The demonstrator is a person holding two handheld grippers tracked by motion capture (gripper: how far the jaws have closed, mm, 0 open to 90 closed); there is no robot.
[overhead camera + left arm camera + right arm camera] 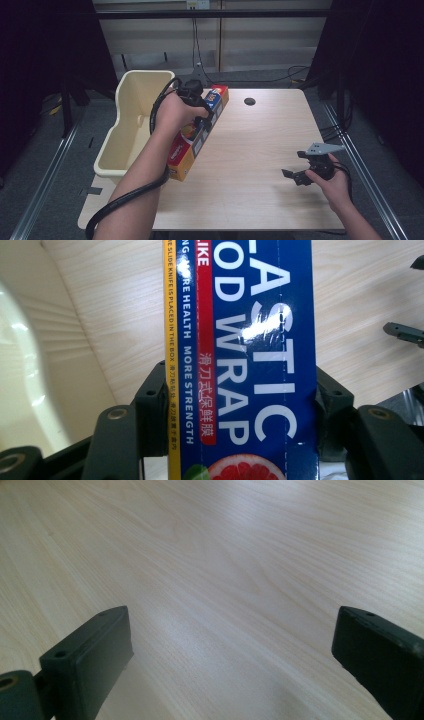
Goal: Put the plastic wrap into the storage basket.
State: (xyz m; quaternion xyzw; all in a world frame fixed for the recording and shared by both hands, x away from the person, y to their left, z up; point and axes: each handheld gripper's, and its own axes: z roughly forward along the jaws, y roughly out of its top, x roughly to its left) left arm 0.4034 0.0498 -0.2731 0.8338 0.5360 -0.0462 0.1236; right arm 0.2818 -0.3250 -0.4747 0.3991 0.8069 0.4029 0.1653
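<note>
- The pale wooden desk (260, 165) carried the work; every place below is given from it.
- A cream plastic tub (131, 120), deep and rounded, stood against the desk's left edge with its mouth open upward.
- A long blue cardboard box of plastic food wrap (200, 135), orange at its ends, lay slantwise over the desk's left part just beside the tub, and appeared raised off the desk at the grasped section.
- The left hand-held gripper (202, 120) was clamped across the box's width; in the left gripper view the black jaws pressed both long sides of the box (250, 365).
- The right hand-held gripper (295, 175) hovered low over the desk's right part, well apart from the box, its jaws standing wide with nothing but bare wood (225, 580) between them.
- Judged from this, the step in hand was carrying the box toward the tub.
- To do it well, the grip should stay firm, since a long box can swing or slip in the jaws.
- The box should be lifted high enough for its lower end to pass the tub's rim, then turned to lie along the tub's length before release.
- The right hand-held gripper could steady the free end if the box sagged.
</note>
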